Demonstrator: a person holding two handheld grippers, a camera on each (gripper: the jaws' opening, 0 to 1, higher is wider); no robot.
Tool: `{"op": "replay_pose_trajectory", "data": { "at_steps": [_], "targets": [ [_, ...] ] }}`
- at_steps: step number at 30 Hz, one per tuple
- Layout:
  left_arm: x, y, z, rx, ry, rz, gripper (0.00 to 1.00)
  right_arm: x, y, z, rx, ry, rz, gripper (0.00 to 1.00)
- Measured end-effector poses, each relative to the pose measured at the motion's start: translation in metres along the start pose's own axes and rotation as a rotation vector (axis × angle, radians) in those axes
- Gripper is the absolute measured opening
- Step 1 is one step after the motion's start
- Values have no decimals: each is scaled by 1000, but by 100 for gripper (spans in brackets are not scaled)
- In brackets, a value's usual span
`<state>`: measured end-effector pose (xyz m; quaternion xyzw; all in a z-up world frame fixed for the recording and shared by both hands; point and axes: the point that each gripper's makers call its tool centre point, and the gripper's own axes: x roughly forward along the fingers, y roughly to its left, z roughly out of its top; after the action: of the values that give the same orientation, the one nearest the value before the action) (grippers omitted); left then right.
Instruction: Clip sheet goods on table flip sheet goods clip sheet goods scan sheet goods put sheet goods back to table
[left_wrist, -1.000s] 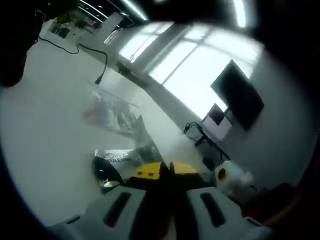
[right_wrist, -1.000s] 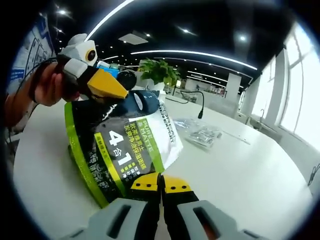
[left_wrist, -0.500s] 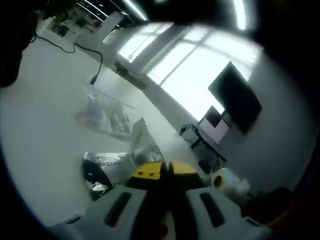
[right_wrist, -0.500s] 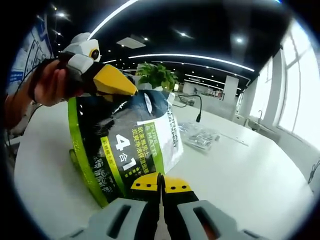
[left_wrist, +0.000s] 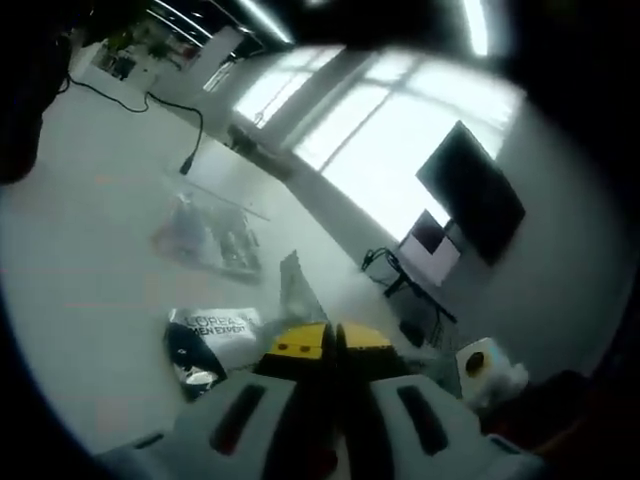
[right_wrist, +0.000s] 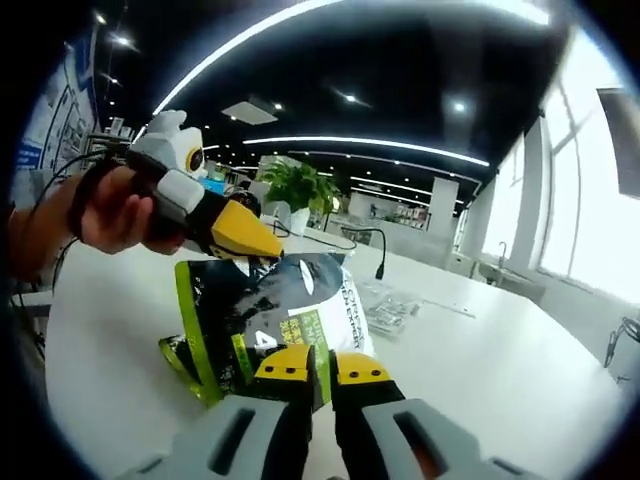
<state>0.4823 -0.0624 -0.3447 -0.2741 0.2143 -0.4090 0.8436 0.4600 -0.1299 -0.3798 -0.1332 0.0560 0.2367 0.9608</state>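
A black, green and white sheet-goods packet (right_wrist: 290, 305) hangs above the white table (right_wrist: 480, 370), held between both grippers. My right gripper (right_wrist: 322, 368) is shut on its lower edge. The left gripper (right_wrist: 250, 235), held by a hand (right_wrist: 115, 210), comes in from the left and is shut on the packet's top edge. In the left gripper view, my left gripper (left_wrist: 333, 342) is shut, and the packet (left_wrist: 212, 330) with its white lettering hangs just below the yellow tips.
A clear plastic bag of small items (right_wrist: 385, 305) lies on the table behind the packet, also seen as the clear bag (left_wrist: 205, 235). A gooseneck microphone (right_wrist: 380, 250) and a potted plant (right_wrist: 295, 190) stand farther back. A dark monitor (left_wrist: 475, 190) hangs by the windows.
The packet has tipped, so less of its printed front faces the right gripper view. The left gripper has moved right and lower there. Both grippers keep their hold.
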Motion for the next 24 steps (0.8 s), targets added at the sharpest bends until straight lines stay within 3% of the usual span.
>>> {"op": "replay_pose_trajectory", "data": {
  "at_steps": [2, 4, 5, 6, 8, 9, 13, 24],
  "targets": [
    [1, 0, -3, -1, 4, -3, 0, 8, 4, -18, 57, 55, 40, 2],
    [3, -1, -8, 0, 18, -7, 0, 14, 8, -31, 48, 80, 62, 1],
    [4, 0, -10, 1, 25, -6, 0, 15, 8, -42, 68, 128, 62, 1],
    [4, 1, -13, 4, 31, -2, 0, 15, 0, -40, 64, 124, 18, 0],
    [3, 5, -15, 16, 39, 7, 0, 13, -1, -29, 59, 68, 33, 0],
    [3, 8, -15, 18, 40, 17, 0, 13, 0, -30, 102, 79, 42, 0],
    [1, 17, -19, 48, 53, 48, 0, 12, -4, -32, 109, 83, 37, 0],
    [-1, 35, -28, 138, 94, 84, 4, 1, -13, -23, 78, 77, 7, 0]
  ]
}}
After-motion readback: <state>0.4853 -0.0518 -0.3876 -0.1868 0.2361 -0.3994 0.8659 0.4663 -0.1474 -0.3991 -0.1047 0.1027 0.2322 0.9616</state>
